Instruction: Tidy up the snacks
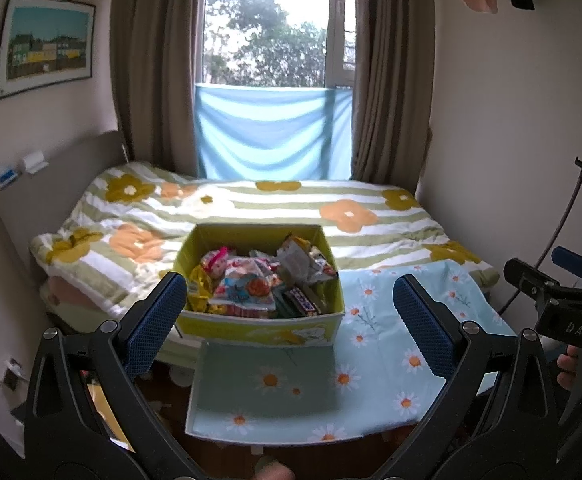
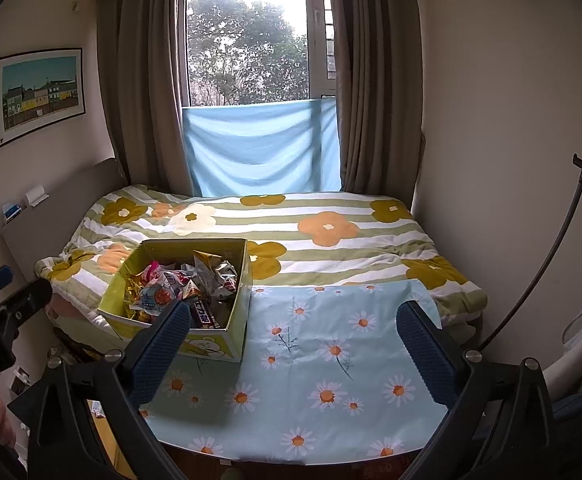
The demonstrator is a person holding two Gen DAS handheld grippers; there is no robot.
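A yellow-green cardboard box (image 1: 259,326) (image 2: 217,346) stands on a light blue daisy cloth (image 1: 375,344) (image 2: 331,360) at the bed's near edge. It is heaped with several snack packets (image 1: 251,284) (image 2: 179,286), among them a dark chocolate bar (image 1: 303,302) (image 2: 205,316). My left gripper (image 1: 289,296) is open, held in front of the box with nothing between its blue pads. In the right wrist view my right gripper (image 2: 297,320) is open too, over the cloth just right of the box. Each view shows the other gripper at its edge.
A striped flower quilt (image 1: 291,208) (image 2: 331,232) covers the bed behind the box. A window with brown curtains and a blue sheet (image 2: 259,148) lies beyond. A headboard shelf (image 1: 31,168) runs along the left; a dark stand pole (image 2: 547,256) leans at the right wall.
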